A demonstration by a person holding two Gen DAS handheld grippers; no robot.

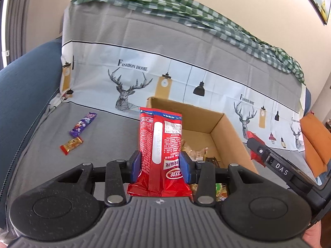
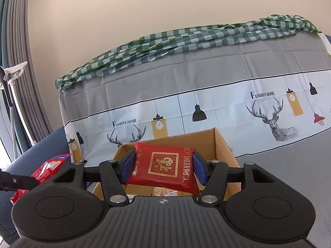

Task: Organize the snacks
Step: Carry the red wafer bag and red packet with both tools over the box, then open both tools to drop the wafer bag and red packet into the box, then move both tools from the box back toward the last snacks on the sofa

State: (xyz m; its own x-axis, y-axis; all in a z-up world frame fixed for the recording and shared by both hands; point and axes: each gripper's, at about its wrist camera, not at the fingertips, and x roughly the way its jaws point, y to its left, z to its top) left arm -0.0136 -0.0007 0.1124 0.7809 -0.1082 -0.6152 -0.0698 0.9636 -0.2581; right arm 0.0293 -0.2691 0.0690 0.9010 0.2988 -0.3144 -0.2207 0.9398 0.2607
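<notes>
Two laden tongs (image 1: 161, 165) — box rim (image 1: 217, 111) near

A sofa (image 1: 31, 95) under a big printed cover, by a plain wall.

The sofa is dark blue, and a grey cover (image 1: 165, 41) lies over its back and seat. The cover has a white band with deer heads, hanging lamps and the words "Fashion Home". On top of the sofa back sits a green and white checked cloth (image 2: 186, 39) — all bunched up. Behind the sofa the wall (image 2: 144, 6) is a pale cream colour. Grey curtains (image 2: 24, 82) hang left of the sofa. At the sofa's right end lies an orange cushion (image 1: 316, 138). The light is soft daylight.
</notes>
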